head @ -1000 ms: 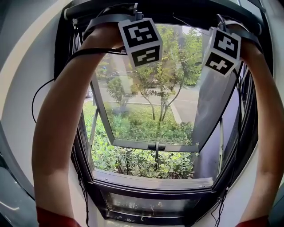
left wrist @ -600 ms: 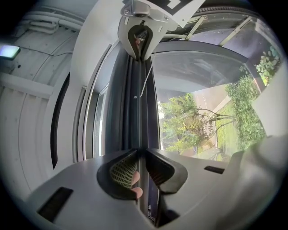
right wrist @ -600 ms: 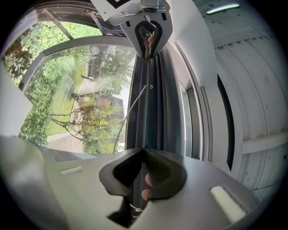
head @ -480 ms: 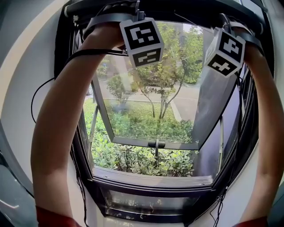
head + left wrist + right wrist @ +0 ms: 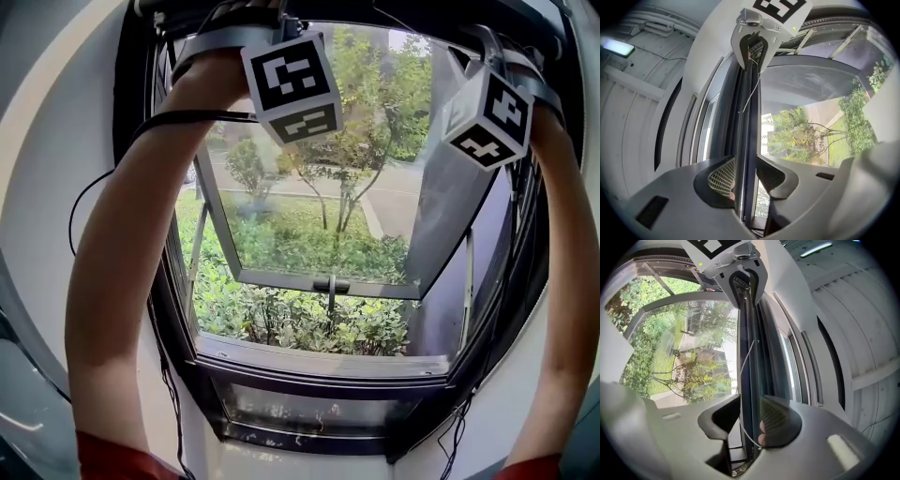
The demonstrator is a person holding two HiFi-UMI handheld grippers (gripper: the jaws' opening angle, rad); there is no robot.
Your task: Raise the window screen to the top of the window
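The jaws of the left gripper (image 5: pixel 746 177) and the right gripper (image 5: pixel 749 420) are opening around the thin dark bar of the window screen (image 5: pixel 749 122). The bar sits up at the top of the black window frame (image 5: pixel 319 382).

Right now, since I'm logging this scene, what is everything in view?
Dark metal window frame: one, black, around the opening.
Glass window sash: one, grey-framed, swung outward.
Sash handle: one, dark, bottom rail.
Slim screen bar: one, dark, at the window's top.
Leafy shrubs and trees: many, green, outside.
Thin cable: one, black, looping left of the frame.
Left gripper, right gripper: two, grey, jaws opening, bar between them.
Marker cubes: two, black-and-white, one on each.
Arms: two, bare, red-sleeved, raised.
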